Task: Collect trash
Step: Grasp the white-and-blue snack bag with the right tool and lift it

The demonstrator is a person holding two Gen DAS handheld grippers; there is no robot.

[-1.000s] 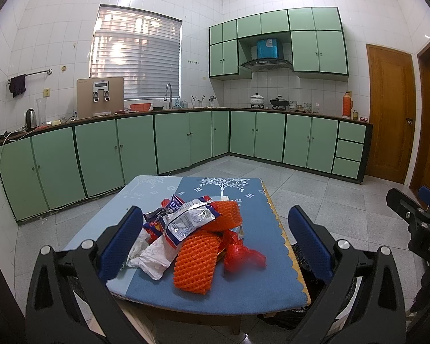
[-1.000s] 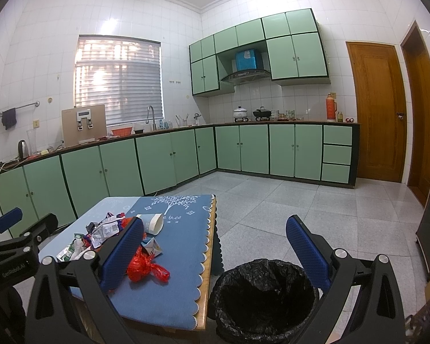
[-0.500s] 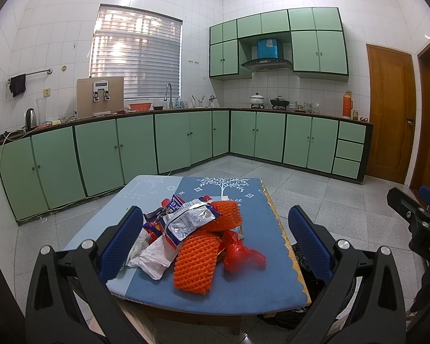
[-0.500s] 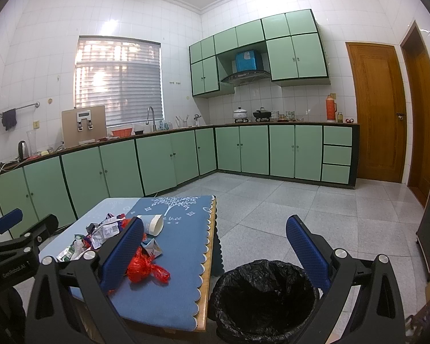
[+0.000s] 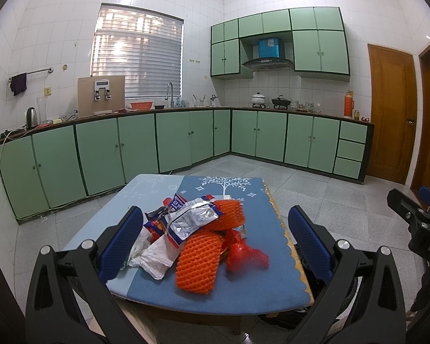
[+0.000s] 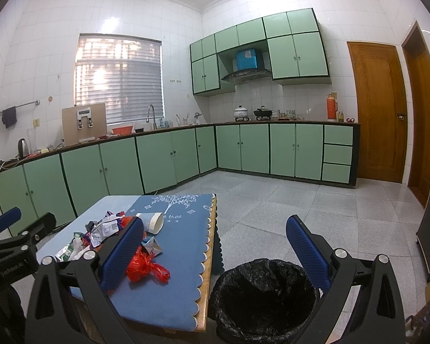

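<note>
A pile of trash lies on a small table with a blue cloth [image 5: 252, 283]: orange foam nets [image 5: 199, 261], a silver snack wrapper [image 5: 190, 219], white paper [image 5: 154, 256] and a red plastic bag [image 5: 245, 255]. My left gripper [image 5: 215, 243] is open and empty, hovering just before the pile. In the right wrist view the red plastic bag [image 6: 147, 268] and a white paper cup [image 6: 152, 222] lie on the cloth. A black-lined trash bin [image 6: 265, 295] stands on the floor right of the table. My right gripper [image 6: 215, 255] is open and empty above the bin's near side.
Green kitchen cabinets [image 5: 186, 140] line the far and left walls. Wooden doors [image 6: 378, 109] stand at the right. Grey tiled floor [image 6: 272, 197] lies beyond the table. The other gripper shows at each view's edge, the right gripper [image 5: 415, 218] and the left gripper [image 6: 14, 238].
</note>
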